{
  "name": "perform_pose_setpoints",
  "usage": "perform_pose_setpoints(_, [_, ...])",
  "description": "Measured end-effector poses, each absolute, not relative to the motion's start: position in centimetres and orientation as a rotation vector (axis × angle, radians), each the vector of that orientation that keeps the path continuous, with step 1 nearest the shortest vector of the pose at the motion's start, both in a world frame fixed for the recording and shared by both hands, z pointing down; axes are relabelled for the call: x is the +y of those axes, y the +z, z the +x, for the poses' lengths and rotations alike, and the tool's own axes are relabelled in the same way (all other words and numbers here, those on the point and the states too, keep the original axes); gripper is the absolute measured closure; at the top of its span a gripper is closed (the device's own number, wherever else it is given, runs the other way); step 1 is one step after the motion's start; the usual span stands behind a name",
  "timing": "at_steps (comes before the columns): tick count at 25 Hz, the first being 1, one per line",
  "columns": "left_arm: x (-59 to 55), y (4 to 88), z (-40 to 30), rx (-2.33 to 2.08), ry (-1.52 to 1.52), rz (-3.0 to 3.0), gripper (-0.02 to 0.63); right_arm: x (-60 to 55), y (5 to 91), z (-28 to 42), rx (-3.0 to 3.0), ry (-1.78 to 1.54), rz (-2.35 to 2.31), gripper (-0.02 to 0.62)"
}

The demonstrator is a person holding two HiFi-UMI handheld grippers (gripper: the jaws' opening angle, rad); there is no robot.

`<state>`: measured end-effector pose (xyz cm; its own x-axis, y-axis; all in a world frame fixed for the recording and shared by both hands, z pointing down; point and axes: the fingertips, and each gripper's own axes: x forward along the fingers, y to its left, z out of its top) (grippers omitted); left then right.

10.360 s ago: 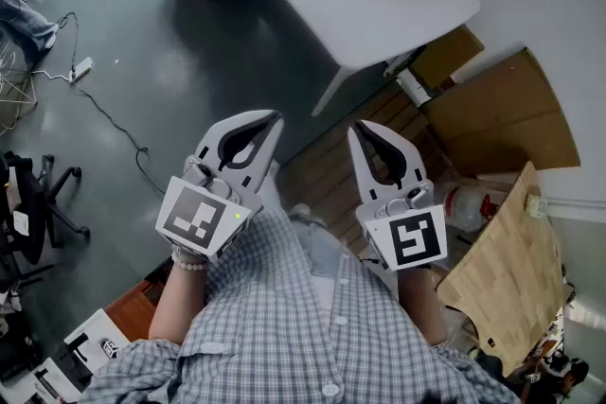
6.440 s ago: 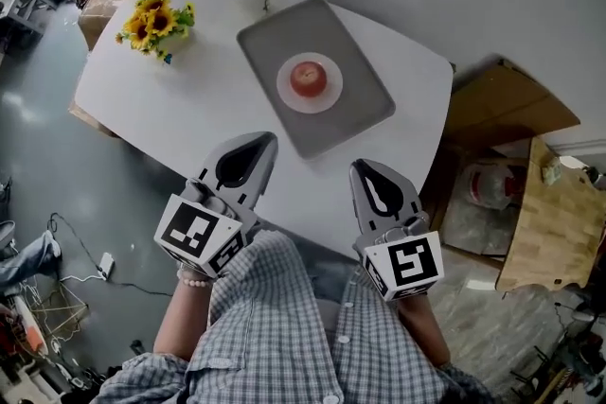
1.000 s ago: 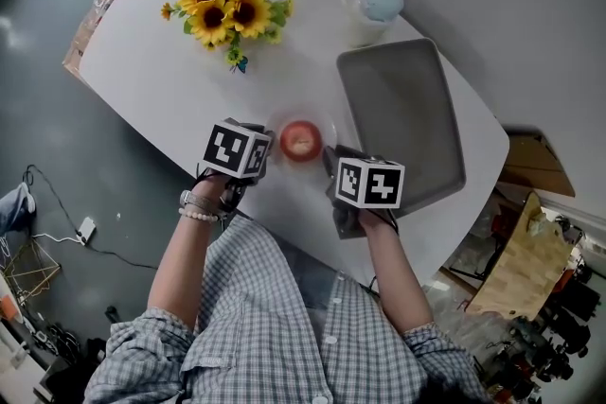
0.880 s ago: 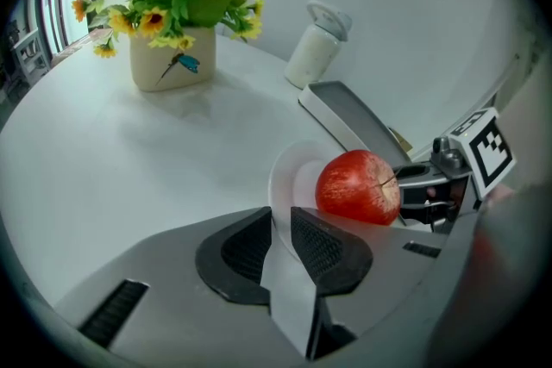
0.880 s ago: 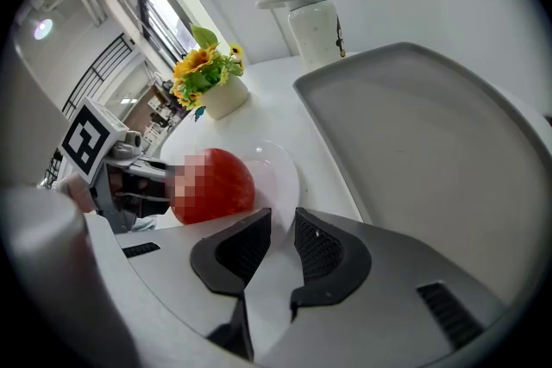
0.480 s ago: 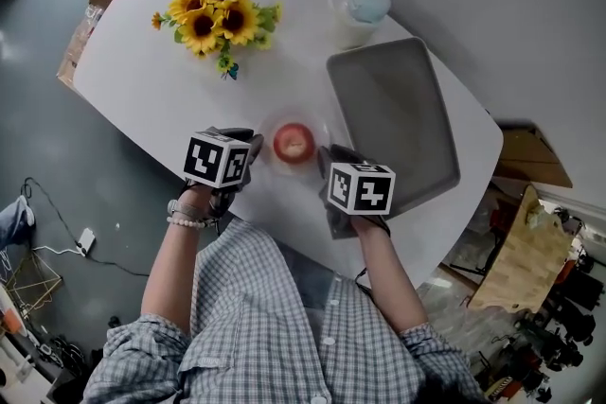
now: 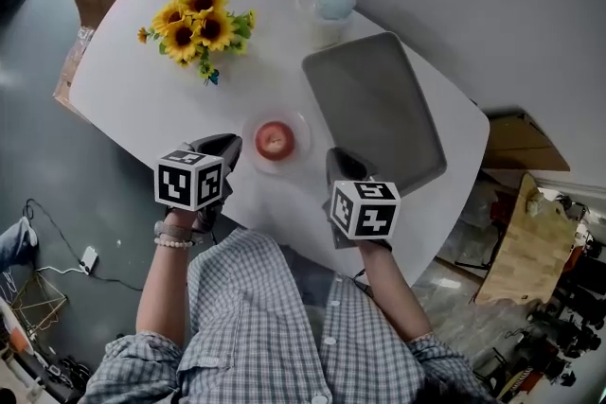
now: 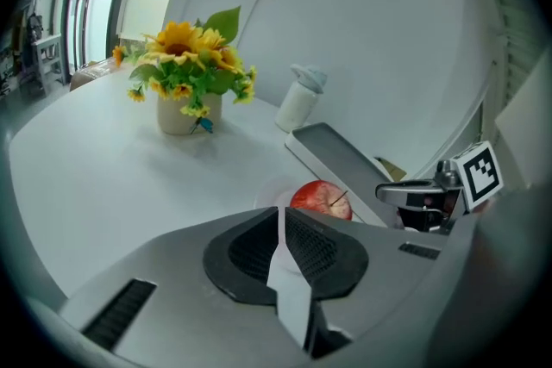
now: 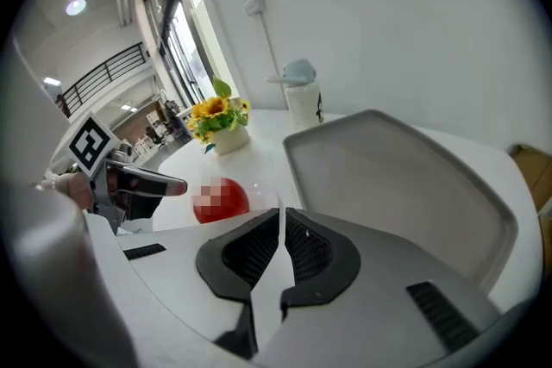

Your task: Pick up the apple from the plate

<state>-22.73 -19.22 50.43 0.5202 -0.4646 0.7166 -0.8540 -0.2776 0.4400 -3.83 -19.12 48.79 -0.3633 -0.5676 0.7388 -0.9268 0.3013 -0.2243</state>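
A red apple (image 7: 275, 139) sits on a small white plate (image 7: 296, 130) on the white table, near its front edge. My left gripper (image 7: 230, 145) is shut and empty, just left of the plate. My right gripper (image 7: 339, 156) is shut and empty too, a little right of the plate. In the left gripper view the apple (image 8: 321, 198) shows just beyond the shut jaws of the left gripper (image 8: 280, 215), with the right gripper (image 8: 414, 194) past it. In the right gripper view the apple (image 9: 222, 200) lies ahead and left of the right gripper (image 9: 282, 215).
A grey tray (image 7: 374, 114) lies right of the plate and has nothing on it. A vase of sunflowers (image 7: 194, 19) stands at the far left, a white lidded cup (image 7: 327, 9) at the back. Cardboard boxes (image 7: 516, 142) sit on the floor to the right.
Both grippers have drawn back from the plate's sides towards the person and now sit further apart. The apple and plate stay where they were.
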Motion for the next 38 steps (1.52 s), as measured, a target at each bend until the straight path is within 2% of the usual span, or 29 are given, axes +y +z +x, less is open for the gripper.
perform_pose_setpoints(9, [-19.3, 43.5, -17.0, -1.128, 0.487, 2.156, 0.594, -17.1, 42.7, 0.3, -2.181, 0.715, 1.447, 0.561])
perform_pose_setpoints(23, [-15.5, 34.2, -4.2, -0.826, 0.353, 2.518, 0.595, -13.8, 31.5, 5.7, -2.337, 0.357, 1.557, 0.561])
perform_pose_setpoints(38, [-13.2, 30.0, 0.3, -0.808, 0.364, 2.709, 0.595, -12.9, 26.6, 7.5, -2.453, 0.199, 1.597, 0.563])
